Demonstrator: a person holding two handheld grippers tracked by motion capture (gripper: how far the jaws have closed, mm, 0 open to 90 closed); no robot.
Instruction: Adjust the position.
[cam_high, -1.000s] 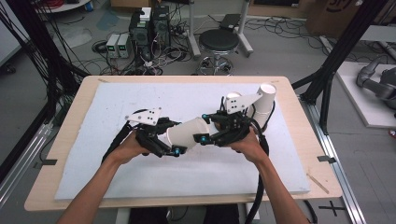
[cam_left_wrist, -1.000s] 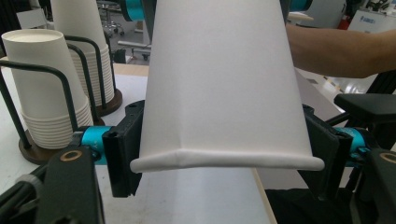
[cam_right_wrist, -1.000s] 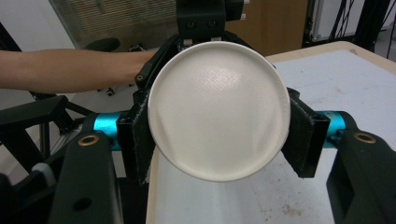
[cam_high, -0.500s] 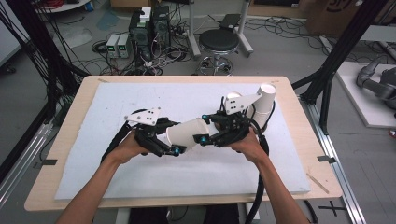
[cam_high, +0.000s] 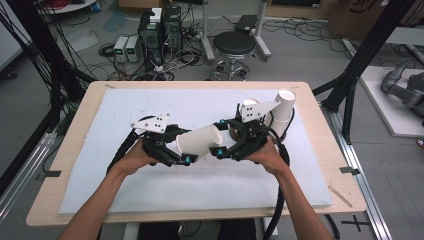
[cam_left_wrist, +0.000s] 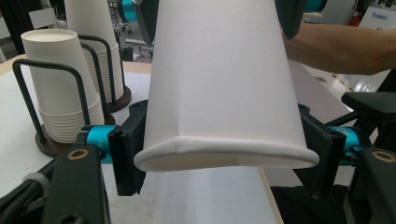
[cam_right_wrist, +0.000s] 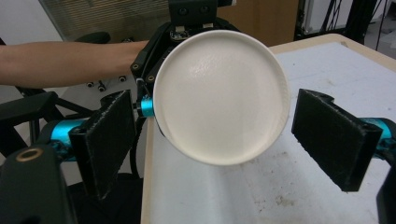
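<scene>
A white paper cup (cam_high: 200, 141) lies sideways above the white mat, between the two hands. My left gripper (cam_high: 185, 146) is shut on it near the rim; in the left gripper view the cup (cam_left_wrist: 219, 84) runs away from the camera, its rolled rim squeezed between the black jaws of the left gripper (cam_left_wrist: 224, 154). My right gripper (cam_high: 222, 138) faces the cup's base. In the right gripper view the round base (cam_right_wrist: 222, 95) sits between the jaws of the right gripper (cam_right_wrist: 219, 140), which are open with a gap at each pad (cam_right_wrist: 334, 135).
Two stacks of white cups in wire holders stand at the back right of the mat, one tall (cam_high: 285, 107) and one shorter (cam_high: 248, 105). In the left gripper view they stand at the left, the shorter stack (cam_left_wrist: 63, 88) nearer and the tall stack (cam_left_wrist: 98, 51) behind it. Cables trail off the front edge.
</scene>
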